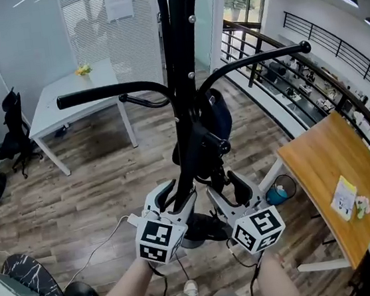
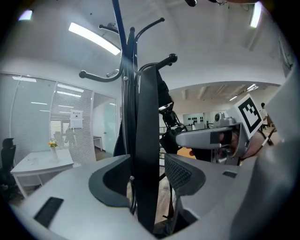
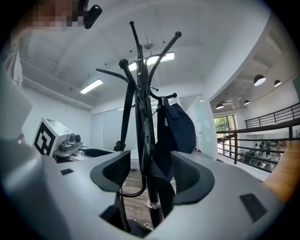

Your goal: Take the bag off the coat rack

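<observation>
A black coat rack (image 1: 184, 57) rises in front of me, and a dark navy bag (image 1: 216, 117) hangs on its right side. Its black straps run down toward both grippers. My left gripper (image 1: 176, 199) is open, with a wide black strap (image 2: 147, 154) passing between the pads and a gap showing on the right side. To its right my right gripper (image 1: 233, 188) also stands open around a strap (image 3: 159, 183), which neither pad presses. In the right gripper view the bag (image 3: 180, 129) hangs just beyond the jaws, beside the pole (image 3: 140, 84).
A white table (image 1: 71, 91) and a black office chair (image 1: 12, 131) stand at the back left. At the right stands a wooden table (image 1: 335, 172), with a blue bin (image 1: 278, 194) beside it. A black railing (image 1: 262, 67) runs behind the rack.
</observation>
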Demonstrator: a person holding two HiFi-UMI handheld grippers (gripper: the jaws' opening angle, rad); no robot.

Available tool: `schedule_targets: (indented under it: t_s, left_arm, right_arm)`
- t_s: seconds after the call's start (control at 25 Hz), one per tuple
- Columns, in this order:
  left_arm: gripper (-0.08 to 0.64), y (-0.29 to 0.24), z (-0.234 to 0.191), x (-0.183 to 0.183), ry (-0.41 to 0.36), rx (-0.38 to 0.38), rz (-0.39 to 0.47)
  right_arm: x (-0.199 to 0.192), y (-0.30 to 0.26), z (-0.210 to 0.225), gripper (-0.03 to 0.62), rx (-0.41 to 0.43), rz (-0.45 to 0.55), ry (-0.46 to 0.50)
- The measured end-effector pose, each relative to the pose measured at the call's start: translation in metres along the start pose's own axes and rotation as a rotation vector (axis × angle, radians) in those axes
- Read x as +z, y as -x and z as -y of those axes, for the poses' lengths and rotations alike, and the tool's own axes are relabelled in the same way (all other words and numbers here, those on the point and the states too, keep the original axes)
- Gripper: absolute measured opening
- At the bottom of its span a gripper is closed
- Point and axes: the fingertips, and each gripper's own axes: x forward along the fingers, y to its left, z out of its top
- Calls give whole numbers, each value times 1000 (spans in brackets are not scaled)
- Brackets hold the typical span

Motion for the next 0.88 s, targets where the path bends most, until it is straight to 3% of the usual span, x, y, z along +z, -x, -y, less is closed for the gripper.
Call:
schedule_targets:
  t_s: [0.2, 0.28, 0.32, 0.4, 0.52, 0.68, 0.88]
  left_arm:
    - [218, -11, -6, -17, 31, 11, -38]
    - [189, -14, -2, -18, 31, 25, -43]
    - [183, -16, 0, -16, 28, 32, -43]
    - [111, -16, -1, -12, 38, 43, -35]
    - [19, -7, -6, -11, 72, 78, -13]
    - [17, 11, -8, 3, 83, 108, 37]
    - [17, 30, -11, 46, 27, 122, 96]
  right_arm:
    - [-18, -17, -2, 262, 27, -43, -6]
    - [-19, -14, 1, 184, 42, -51, -10]
    - [-17, -13, 3, 113, 45, -50, -8]
    - [-12, -11, 4, 66, 56, -49, 7]
    - [-6, -4, -3, 57, 78, -31, 36]
    - [15, 7, -7, 55, 92, 13, 27]
    - [61, 19, -14, 55, 130, 98, 45]
